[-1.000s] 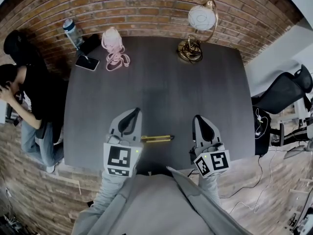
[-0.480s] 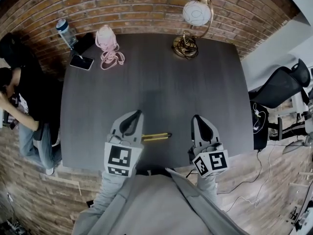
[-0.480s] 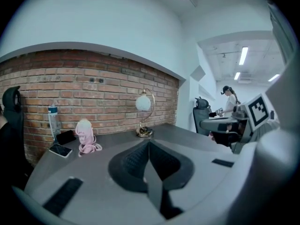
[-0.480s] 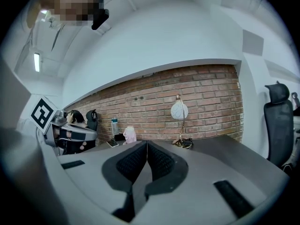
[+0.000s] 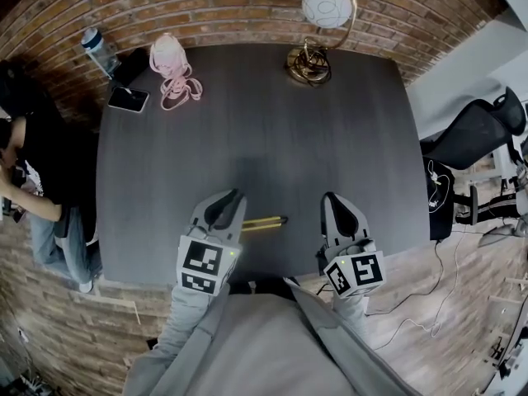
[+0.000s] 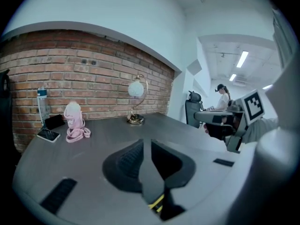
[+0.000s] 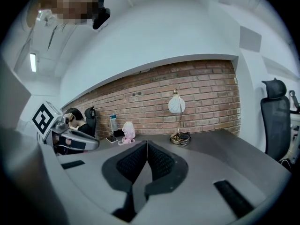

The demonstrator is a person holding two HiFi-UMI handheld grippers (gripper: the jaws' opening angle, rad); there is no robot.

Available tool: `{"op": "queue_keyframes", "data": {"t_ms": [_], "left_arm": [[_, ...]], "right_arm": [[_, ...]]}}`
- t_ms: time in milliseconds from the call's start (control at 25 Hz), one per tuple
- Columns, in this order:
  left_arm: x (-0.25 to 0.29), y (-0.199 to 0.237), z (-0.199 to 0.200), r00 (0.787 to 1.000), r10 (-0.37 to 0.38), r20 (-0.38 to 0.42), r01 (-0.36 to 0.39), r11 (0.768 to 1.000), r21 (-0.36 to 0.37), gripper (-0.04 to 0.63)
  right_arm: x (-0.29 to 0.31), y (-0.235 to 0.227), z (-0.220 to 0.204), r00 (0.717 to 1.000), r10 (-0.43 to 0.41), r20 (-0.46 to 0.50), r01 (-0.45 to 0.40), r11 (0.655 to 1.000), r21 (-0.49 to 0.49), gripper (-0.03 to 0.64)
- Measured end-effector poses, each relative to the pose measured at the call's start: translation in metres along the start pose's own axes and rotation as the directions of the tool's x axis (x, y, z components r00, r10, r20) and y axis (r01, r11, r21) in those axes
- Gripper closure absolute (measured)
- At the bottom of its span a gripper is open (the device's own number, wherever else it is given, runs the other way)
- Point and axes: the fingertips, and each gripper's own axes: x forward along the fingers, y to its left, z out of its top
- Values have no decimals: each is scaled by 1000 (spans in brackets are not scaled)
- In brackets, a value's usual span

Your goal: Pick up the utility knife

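Note:
The yellow utility knife (image 5: 264, 222) lies flat on the dark table (image 5: 264, 130), near its front edge, between my two grippers. My left gripper (image 5: 231, 198) hangs just left of it and covers the knife's left end; its jaws are shut with nothing between them. In the left gripper view a sliver of the yellow knife (image 6: 158, 203) shows below the shut left gripper (image 6: 146, 143). My right gripper (image 5: 333, 198) hovers to the right of the knife, apart from it. The right gripper view shows the right gripper (image 7: 146, 145) shut and empty.
At the table's far edge stand a brass lamp with a white globe (image 5: 318, 31), a pink coiled cord (image 5: 172, 68), a phone (image 5: 129, 99) and a water bottle (image 5: 99, 49). A person (image 5: 33, 163) sits at the left; an office chair (image 5: 474, 151) stands at the right.
My left gripper has sunk toward the table and now covers a little more of the knife's left end. The right gripper has hardly moved. Both stay shut.

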Motion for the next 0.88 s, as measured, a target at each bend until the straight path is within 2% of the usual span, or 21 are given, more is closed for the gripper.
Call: {"op": "queue_keyframes", "data": {"t_ms": [80, 240, 520, 720, 880], "left_arm": [[4, -4, -9, 999, -28, -26, 28, 1000, 1, 506], [13, -20, -29, 989, -107, -106, 111, 993, 35, 469], [26, -40, -71, 951, -208, -230, 227, 972, 57, 413], [32, -48, -104, 908, -238, -344, 285, 954, 95, 373], [37, -58, -127, 870, -291, -397, 366, 922, 126, 365]], "right_arm": [[-1, -1, -3, 1000, -2, -6, 2, 1000, 3, 598], [-4, -1, -8, 1000, -5, -14, 5, 1000, 4, 598], [-14, -5, -21, 999, -29, -33, 29, 999, 24, 598], [-19, -9, -29, 998, -45, -50, 47, 998, 42, 598], [-20, -11, -38, 997, -51, -66, 54, 997, 54, 598]]}}
